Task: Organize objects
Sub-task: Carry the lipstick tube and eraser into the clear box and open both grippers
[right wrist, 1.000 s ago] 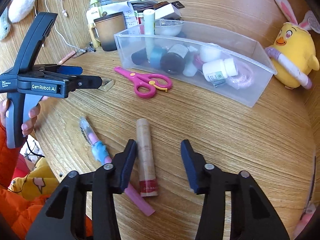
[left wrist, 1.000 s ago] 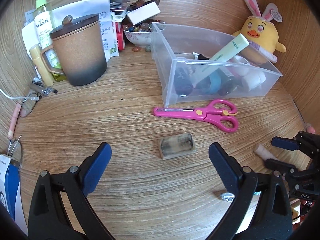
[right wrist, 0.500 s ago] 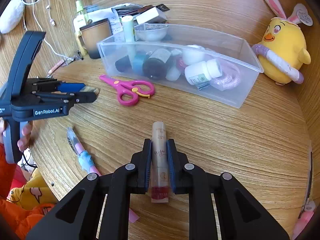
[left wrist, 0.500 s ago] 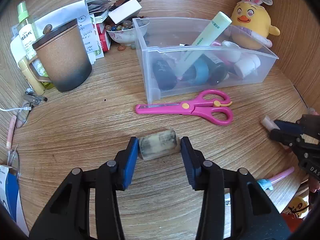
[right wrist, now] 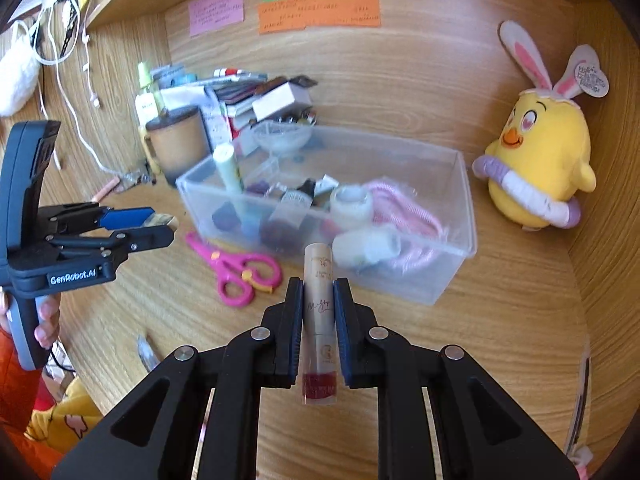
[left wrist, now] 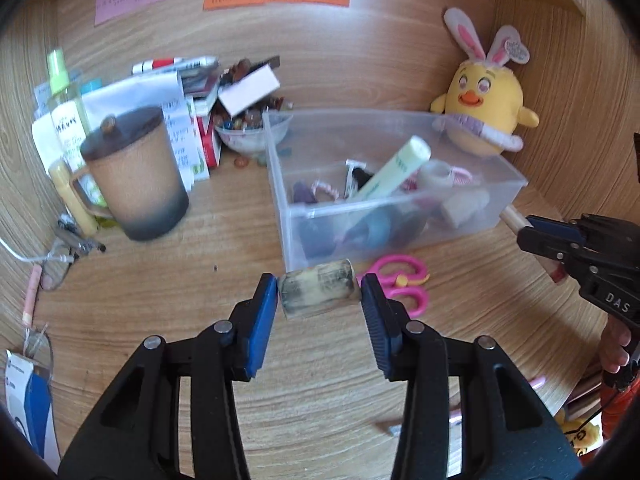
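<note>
in our left hand, the left gripper (left wrist: 319, 294) is clamped partway closed on a grubby, cream-coloured eraser (left wrist: 317, 289), its blue pads pressing on the two short ends, and the eraser sits clear of the wooden desk (left wrist: 160, 292), just in front of the near corner of the clear plastic bin (left wrist: 384, 216). in our right hand, the right gripper (right wrist: 318, 312) is squeezed nearly all the way closed on a slim lip gloss tube (right wrist: 319, 320), which lies lengthwise between the fingers with its beige cap pointing toward the bin (right wrist: 448, 280) and its dark red end toward the camera; it too is held above the desk (right wrist: 500, 340). the pink scissors (left wrist: 400, 284) lie flat on the desk just in front of the bin, partly hidden behind the eraser in the left view. the bin already holds a jumble of small things, among them a pale green tube (left wrist: 394, 170) leaning up against the inside, a roll of tape (right wrist: 351, 202) and a pink coil (right wrist: 404, 216). to the left of the bin stands a lidded brown mug (left wrist: 134, 176) with a spray bottle (left wrist: 66, 108) and a stack of papers behind it. a yellow plush chick (right wrist: 540, 160) with rabbit ears sits to the right of the bin, against the back panel. pink, green and orange notes (right wrist: 318, 10) are stuck on the wall above. from each side we see the other gripper held out over the desk, the left one (right wrist: 158, 226) in front of the scissors (right wrist: 240, 272).
</note>
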